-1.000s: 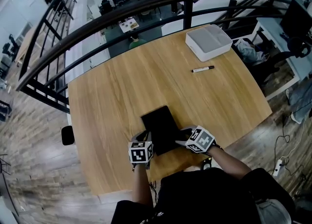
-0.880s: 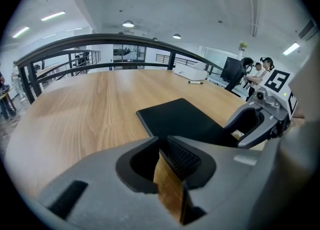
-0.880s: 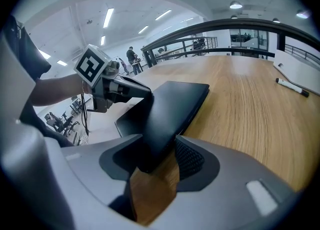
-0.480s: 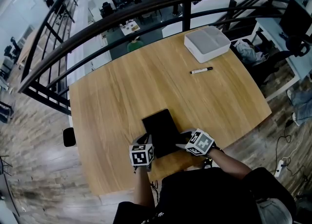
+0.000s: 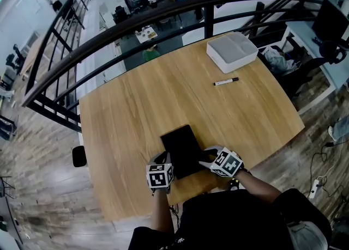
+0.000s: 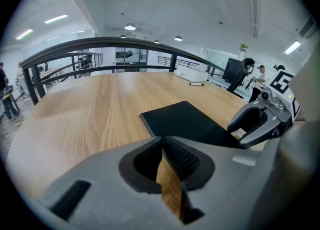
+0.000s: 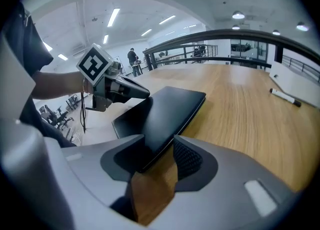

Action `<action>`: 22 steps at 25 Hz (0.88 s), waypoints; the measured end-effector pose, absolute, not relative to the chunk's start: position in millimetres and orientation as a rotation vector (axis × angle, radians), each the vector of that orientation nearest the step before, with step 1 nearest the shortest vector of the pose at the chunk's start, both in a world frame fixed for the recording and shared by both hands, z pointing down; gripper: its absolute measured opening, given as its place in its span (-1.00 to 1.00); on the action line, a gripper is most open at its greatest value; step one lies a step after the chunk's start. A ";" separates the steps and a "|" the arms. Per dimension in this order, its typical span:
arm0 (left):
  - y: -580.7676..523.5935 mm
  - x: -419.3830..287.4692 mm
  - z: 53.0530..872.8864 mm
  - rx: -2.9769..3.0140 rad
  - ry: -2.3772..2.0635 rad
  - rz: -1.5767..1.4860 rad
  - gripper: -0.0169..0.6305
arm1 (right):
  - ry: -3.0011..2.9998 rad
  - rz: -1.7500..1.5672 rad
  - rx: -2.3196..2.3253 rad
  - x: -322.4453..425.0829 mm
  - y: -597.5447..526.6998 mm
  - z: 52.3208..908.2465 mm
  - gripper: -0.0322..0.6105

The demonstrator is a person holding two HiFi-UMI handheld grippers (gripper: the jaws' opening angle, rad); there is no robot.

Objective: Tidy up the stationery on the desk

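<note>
**Gripping the black notebook [image 5: 181,150]**

My right tongs [image 7: 160,144] have just been closing round its near corner, not yet pinching; my left tongs [image 6: 162,146], all but closed on nothing, wait alongside. It lies near the bench's [image 5: 131,113] front edge. Next: pinch, then lift. Only the right gripper view shows that corner; the head view hides it

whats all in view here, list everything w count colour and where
desk: one, light wood, middle of the view
notebook: one, black, flat by the desk's near edge
marker: one, white with a black cap, far right part of the desk
box: one, white, far right corner of the desk
railing: one, black, curving behind the desk
left gripper: one, grey, beside the notebook, jaws together, empty
right gripper: one, grey, jaws just been closing, notebook's corner between them
</note>
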State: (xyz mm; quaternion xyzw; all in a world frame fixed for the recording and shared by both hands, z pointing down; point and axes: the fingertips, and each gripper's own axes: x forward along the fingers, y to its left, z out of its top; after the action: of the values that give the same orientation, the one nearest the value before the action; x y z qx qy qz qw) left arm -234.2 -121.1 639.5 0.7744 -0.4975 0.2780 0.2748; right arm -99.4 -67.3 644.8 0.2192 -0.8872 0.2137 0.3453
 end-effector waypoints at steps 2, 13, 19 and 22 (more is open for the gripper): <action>-125.2 -235.6 630.6 2.095 -1.387 0.726 -0.94 | -2.323 0.512 0.626 -91.9 -77.3 636.5 -0.34; -119.6 -203.0 560.2 2.261 -1.451 0.462 -0.96 | -2.569 0.565 0.978 -58.3 -112.6 562.4 -0.88; -115.2 -169.7 538.7 2.316 -1.464 0.393 -0.96 | -2.664 0.601 1.029 -31.2 -109.1 538.4 -0.88; -110.8 -149.4 528.9 2.326 -1.458 0.367 -0.96 | -2.671 0.603 1.047 -11.5 -105.5 531.7 -0.87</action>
State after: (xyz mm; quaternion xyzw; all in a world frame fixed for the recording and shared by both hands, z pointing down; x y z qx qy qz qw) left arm -149.4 -110.8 528.9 0.8254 -0.5174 0.1301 0.1847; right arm -11.5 -105.5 531.7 0.3554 -0.9060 0.2046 0.1049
